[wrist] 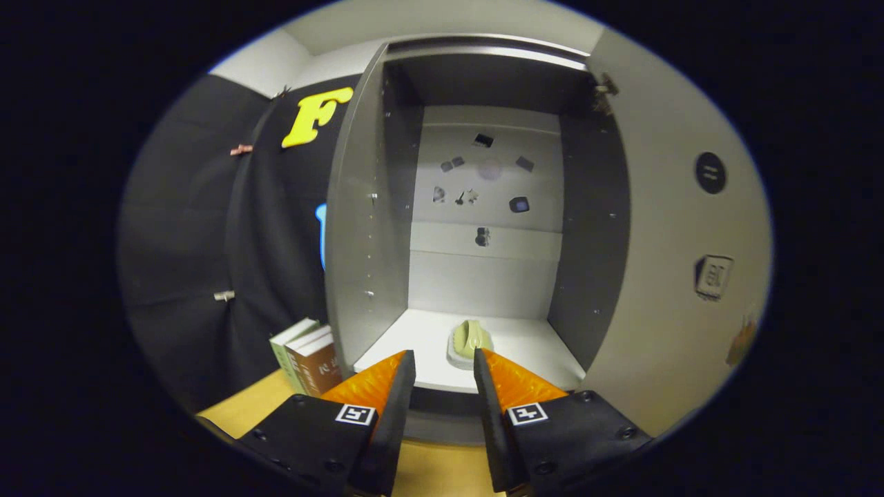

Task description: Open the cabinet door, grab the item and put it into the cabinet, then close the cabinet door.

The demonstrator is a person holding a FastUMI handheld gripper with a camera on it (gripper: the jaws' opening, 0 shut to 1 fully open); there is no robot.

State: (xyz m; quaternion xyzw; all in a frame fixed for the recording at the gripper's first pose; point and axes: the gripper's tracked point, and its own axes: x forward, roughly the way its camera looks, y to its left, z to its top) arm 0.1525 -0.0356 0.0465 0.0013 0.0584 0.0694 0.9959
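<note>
A small pale-green item (470,338), rounded and ridged like a folded shape, sits on a whitish base on the white cabinet floor (532,348), its long axis running roughly front to back, just ahead of the fingers. The gripper (444,366) holds nothing; its fingers stand apart with a clear gap. The cabinet (359,228) has smooth grey panels and its door (677,276) stands open. Two books (307,355) stand on the wooden counter (242,407) beside it.
</note>
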